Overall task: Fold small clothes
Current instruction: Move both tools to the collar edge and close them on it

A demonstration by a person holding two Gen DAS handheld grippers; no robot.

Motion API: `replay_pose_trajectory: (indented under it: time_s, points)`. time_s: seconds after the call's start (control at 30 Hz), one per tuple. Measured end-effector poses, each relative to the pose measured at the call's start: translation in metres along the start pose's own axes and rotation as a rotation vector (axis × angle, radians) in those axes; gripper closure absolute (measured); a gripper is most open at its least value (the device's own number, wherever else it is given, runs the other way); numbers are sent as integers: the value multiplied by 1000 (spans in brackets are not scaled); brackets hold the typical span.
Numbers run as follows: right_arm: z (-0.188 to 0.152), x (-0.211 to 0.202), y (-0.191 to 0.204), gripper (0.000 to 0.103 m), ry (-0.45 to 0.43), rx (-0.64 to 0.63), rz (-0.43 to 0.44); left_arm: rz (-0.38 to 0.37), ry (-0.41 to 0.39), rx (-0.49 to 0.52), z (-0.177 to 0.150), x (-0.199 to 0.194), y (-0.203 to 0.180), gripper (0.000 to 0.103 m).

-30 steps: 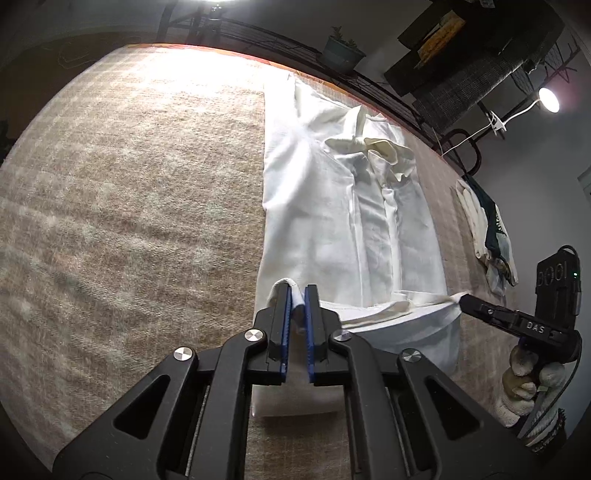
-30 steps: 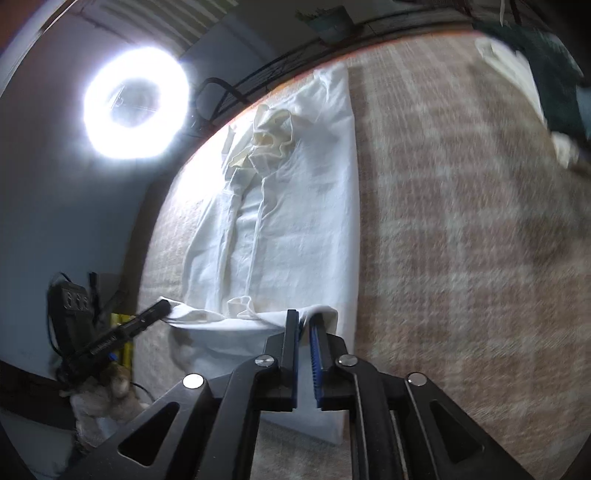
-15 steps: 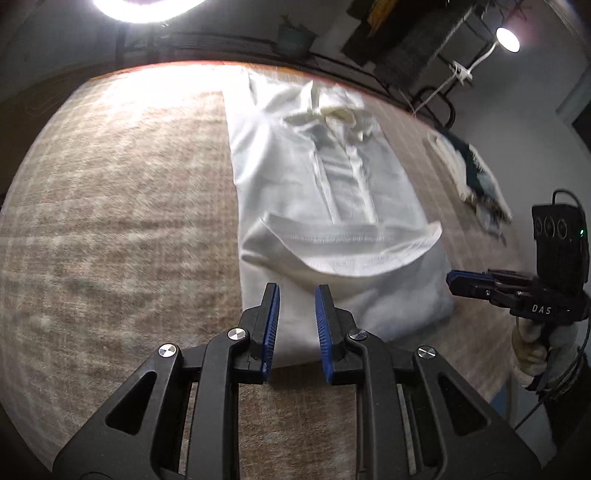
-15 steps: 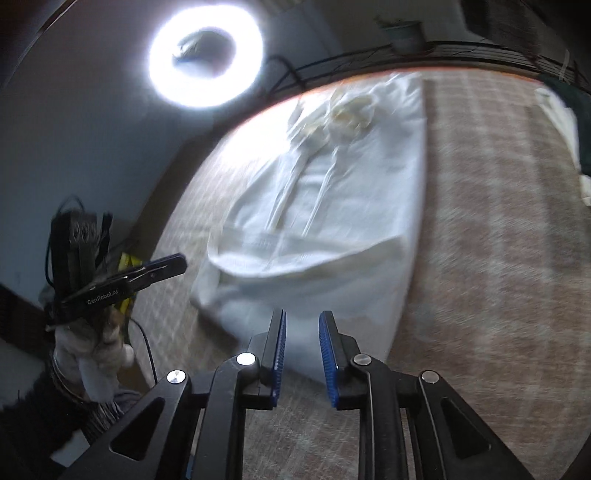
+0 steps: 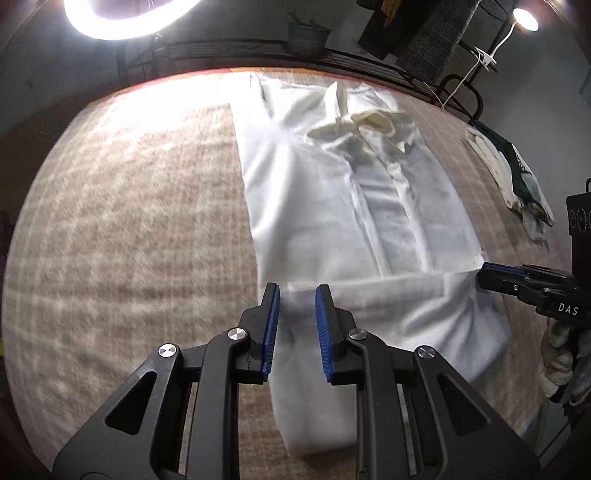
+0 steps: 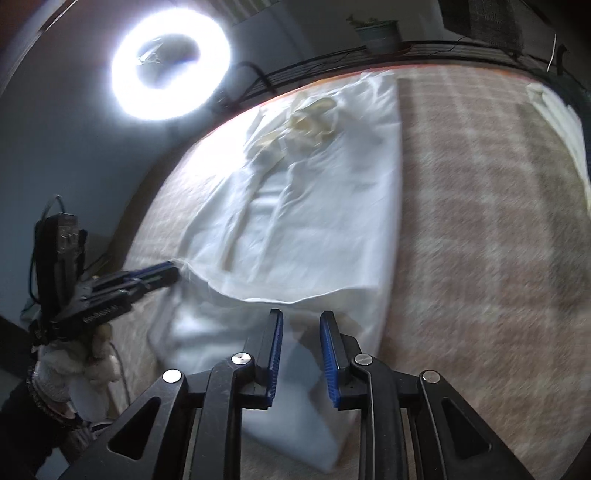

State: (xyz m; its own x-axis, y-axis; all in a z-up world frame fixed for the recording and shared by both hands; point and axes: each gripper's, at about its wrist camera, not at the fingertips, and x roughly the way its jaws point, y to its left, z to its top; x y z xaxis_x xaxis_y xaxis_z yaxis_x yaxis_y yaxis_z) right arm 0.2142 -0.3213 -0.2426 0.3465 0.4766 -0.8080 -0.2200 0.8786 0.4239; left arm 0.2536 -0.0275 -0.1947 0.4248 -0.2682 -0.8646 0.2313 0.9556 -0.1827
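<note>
A white collared shirt lies flat on a bench covered in tan plaid cloth, collar at the far end by the ring light, its near hem already turned up over the body in a shallow fold. All places here are told from the shirt.

The left tongs hover over the shirt's near left corner, blue pads spread, with white cloth showing in the gap but neither pad pressing it. The right tongs hover over the near right corner, likewise spread and gripping nothing. Both have just been opening.

Beyond the shirt's right side, well apart from it, a small heap of other clothes waits.

The shirt looks light, thin and limp. It will likely sag and crease wherever unsupported, and a single layer may slip away from the one beneath. The doubled edge at the two corners of the new fold seems the best place to pinch, both corners lifted together to keep the fold square.
</note>
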Motion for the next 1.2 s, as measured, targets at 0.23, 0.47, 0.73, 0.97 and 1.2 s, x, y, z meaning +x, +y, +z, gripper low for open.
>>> replay_pose_trajectory:
  time_s: [0.23, 0.47, 0.73, 0.97, 1.2]
  points:
    - [30, -9, -12, 67, -42, -22, -27, 6, -59, -10, 40, -4, 22, 84]
    - [83, -4, -31, 60, -71, -32, -63, 2, -82, -77, 91, 19, 56, 71]
    - [157, 22, -61, 56, -107, 16, -71, 0, -80, -124, 161, 71, 80, 70]
    - [209, 55, -87, 56, -121, 59, -90, 40, -57, -111, 191, 112, 79, 70]
    - [241, 78, -100, 56, -131, 61, -103, 55, -66, -98, 214, 134, 73, 70]
